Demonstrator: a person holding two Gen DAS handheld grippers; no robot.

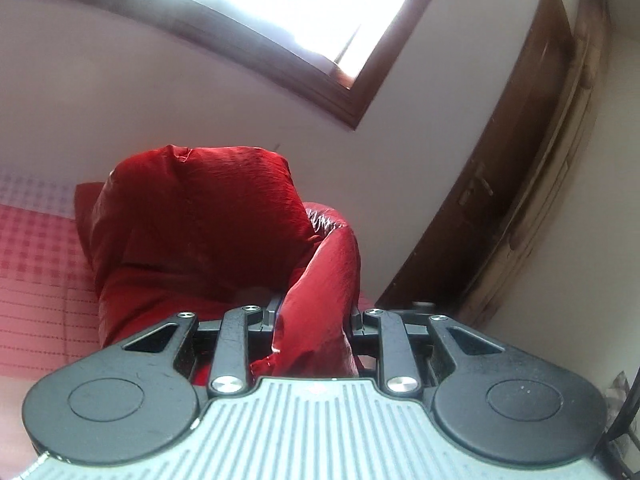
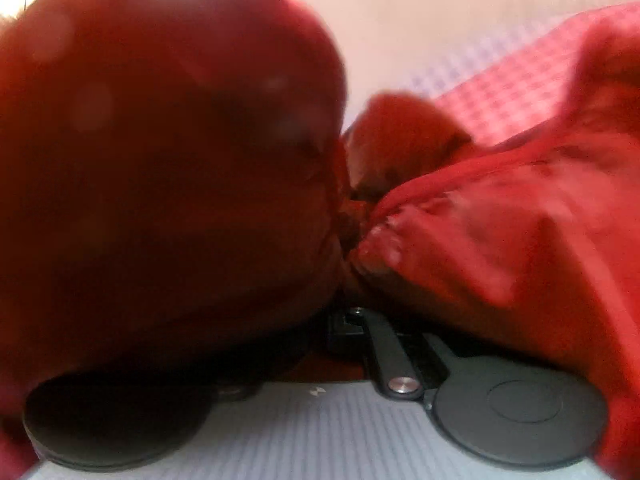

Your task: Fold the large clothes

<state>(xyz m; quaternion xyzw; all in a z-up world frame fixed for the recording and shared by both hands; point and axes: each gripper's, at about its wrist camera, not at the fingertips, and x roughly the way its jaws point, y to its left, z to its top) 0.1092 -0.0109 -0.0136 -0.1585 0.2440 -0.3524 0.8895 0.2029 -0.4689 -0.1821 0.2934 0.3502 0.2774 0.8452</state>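
A shiny red garment [image 1: 192, 220] hangs in a puffed bundle above the bed in the left wrist view. My left gripper [image 1: 314, 312] is shut on a thick fold of it, and the cloth runs up between the black fingers [image 1: 274, 308]. In the blurred right wrist view the same red garment [image 2: 500, 240] fills most of the picture and drapes over my right gripper [image 2: 350, 296]. Its fingertips are hidden under the cloth, which bunches to a pinch point right in front of them.
A pink checked bedcover [image 1: 36, 248] lies below and to the left, and shows again as the bedcover [image 2: 512, 92] behind the garment. A pale wall, a bright window [image 1: 280, 4] and a dark wooden door [image 1: 520, 184] stand beyond.
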